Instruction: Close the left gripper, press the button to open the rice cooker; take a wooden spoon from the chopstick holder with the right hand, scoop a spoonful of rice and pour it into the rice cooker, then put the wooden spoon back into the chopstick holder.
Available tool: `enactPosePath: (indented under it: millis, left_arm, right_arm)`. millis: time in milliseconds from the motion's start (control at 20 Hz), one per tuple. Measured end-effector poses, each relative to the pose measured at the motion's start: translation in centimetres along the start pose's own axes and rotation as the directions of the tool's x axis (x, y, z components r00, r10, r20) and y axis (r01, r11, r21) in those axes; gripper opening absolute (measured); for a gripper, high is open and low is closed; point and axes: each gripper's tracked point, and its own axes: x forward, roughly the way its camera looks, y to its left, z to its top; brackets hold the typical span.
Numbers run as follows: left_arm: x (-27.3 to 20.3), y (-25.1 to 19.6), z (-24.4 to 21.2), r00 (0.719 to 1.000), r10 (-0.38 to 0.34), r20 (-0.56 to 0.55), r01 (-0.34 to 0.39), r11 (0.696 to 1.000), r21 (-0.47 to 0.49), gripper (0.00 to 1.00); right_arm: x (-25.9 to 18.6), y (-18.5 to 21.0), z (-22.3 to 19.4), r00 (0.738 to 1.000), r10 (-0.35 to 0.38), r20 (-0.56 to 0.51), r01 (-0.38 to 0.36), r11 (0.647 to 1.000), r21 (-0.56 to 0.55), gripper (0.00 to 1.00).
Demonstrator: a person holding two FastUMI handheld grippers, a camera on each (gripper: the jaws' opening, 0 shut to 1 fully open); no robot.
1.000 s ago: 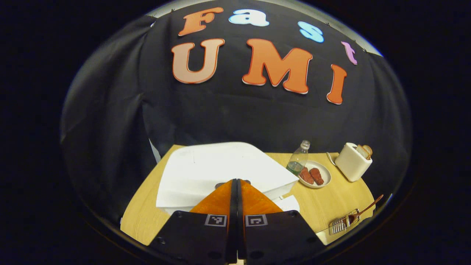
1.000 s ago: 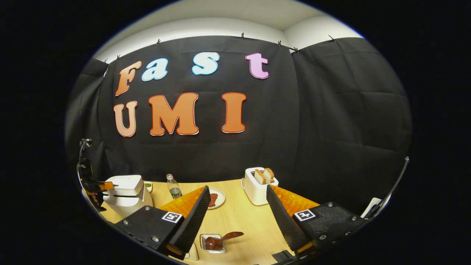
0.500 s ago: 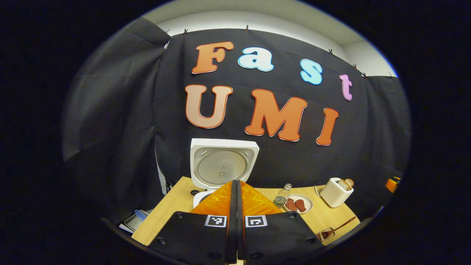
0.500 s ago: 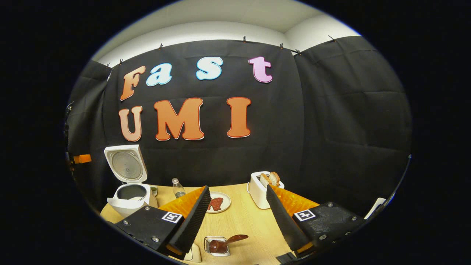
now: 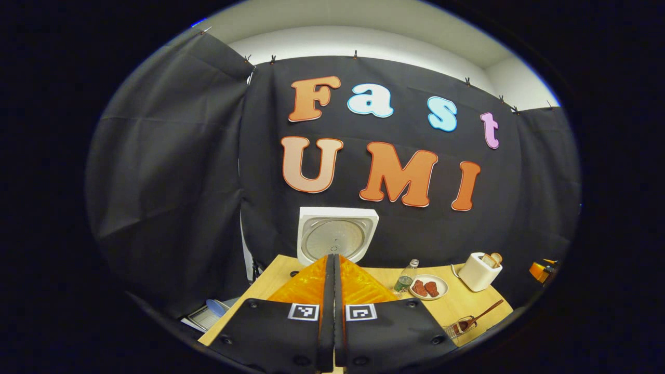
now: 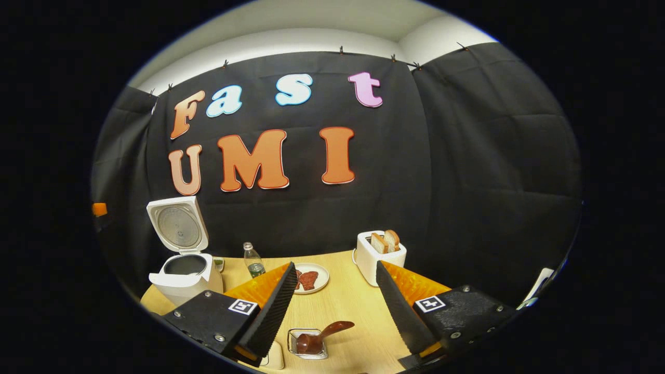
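Wooden and dark, the spoon (image 6: 322,335) sits in the wire holder (image 6: 307,344) on the worktop (image 6: 343,306), and that is what the next move turns on. In the right gripper view it lies just ahead of the right tongs (image 6: 332,301) and below them, almost dead centre between the two fingers. Its bowl is down in the holder and its handle leans out up and to the right, so the long axis runs slantwise across the gap, not along it. The right tongs stand wide open with nothing in them, so I judge they need mostly to drop forward and down onto the handle, perhaps with a slight turn of the wrist to take it square.

The left tongs (image 5: 333,291) are pressed together, holding nothing, and point toward the cooker (image 6: 184,272). Its lid (image 5: 336,236) stands up open against the wall; the pot mouth shows in the right gripper view, at the worktop's far left. So the button step looks done.

From the left gripper view the spoon lies well off to the right near the worktop's edge, so the right hand is clearly the nearer one. I cannot make out where the rice to scoop is kept.
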Motion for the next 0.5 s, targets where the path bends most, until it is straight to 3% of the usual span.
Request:
enactPosePath:
  millis: [350, 450, 500]
  left_arm:
    - [-3.5, 4.5, 0.5, 0.994, 0.103, 0.036, -0.103, 0.995, 0.002, 0.07]
    - [-4.3, 5.3, 0.6, 0.992, 0.115, 0.044, -0.115, 0.993, -0.002, 0.31]
    - [-4.8, 5.4, 0.8, 0.992, 0.115, 0.054, -0.115, 0.993, -0.008, 0.35]
  right_arm:
    - [2.2, -0.6, -7.4, 0.992, -0.009, -0.125, 0.015, 0.999, 0.049, 0.94]
    - [2.9, -0.8, -9.8, 0.984, -0.011, -0.178, 0.023, 0.997, 0.067, 0.94]
    - [3.3, -0.9, -10.9, 0.980, -0.010, -0.198, 0.027, 0.996, 0.084, 0.94]
